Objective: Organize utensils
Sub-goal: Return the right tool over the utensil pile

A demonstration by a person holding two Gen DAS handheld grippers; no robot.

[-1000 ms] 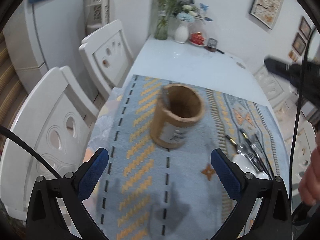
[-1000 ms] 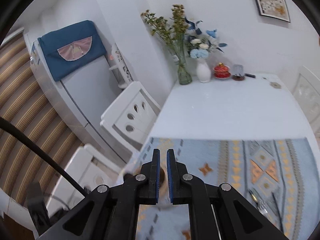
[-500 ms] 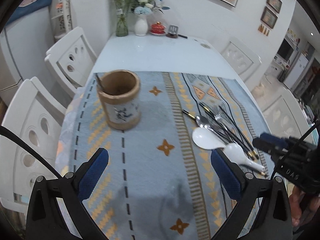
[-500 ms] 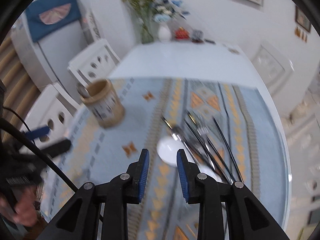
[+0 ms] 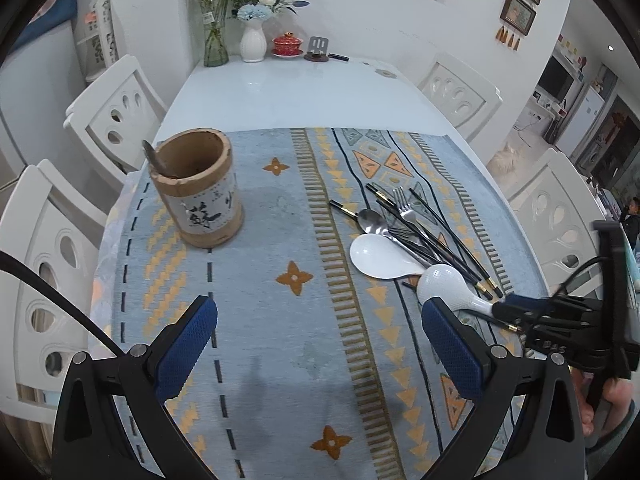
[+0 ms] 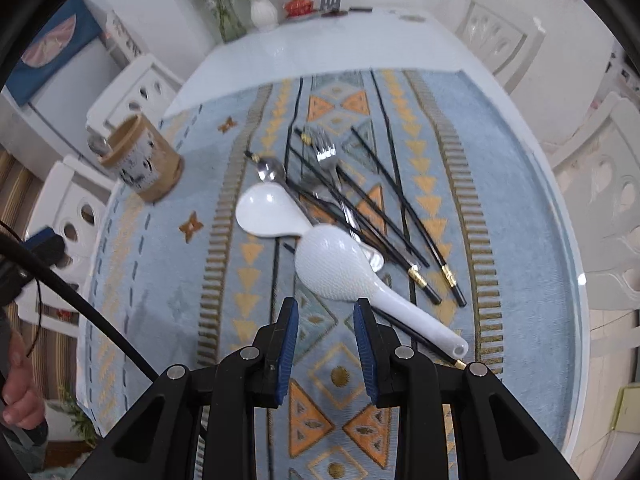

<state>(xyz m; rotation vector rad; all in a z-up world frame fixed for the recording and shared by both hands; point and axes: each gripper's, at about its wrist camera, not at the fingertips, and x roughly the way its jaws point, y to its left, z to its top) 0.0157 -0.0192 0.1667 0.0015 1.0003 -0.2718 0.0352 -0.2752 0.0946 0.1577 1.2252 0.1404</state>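
A bamboo holder [image 5: 198, 192] with black characters stands at the mat's left, a metal utensil handle [image 5: 154, 158] leaning inside it. At the right lies a pile: two white ceramic spoons [image 6: 264, 210] [image 6: 336, 264], a steel spoon [image 6: 272, 170], a fork [image 6: 326, 152] and several black chopsticks [image 6: 400, 216]. My right gripper [image 6: 326, 306] points steeply down just short of the nearer white spoon. Its jaws have just been opening and stand partly open with nothing between them. My left gripper [image 5: 316, 312] hangs wide open and empty over the mat's near middle.
A blue patterned mat [image 5: 280, 320] covers the near half of the white table [image 5: 288, 92]. Vases with flowers [image 5: 252, 36], a red lidded cup [image 5: 287, 44] and small items stand at the far end. White chairs [image 5: 116, 112] flank both sides.
The right gripper swung from above the holder side down to the utensil pile and its jaws parted. The left view shifted right, so the holder now sits farther left.
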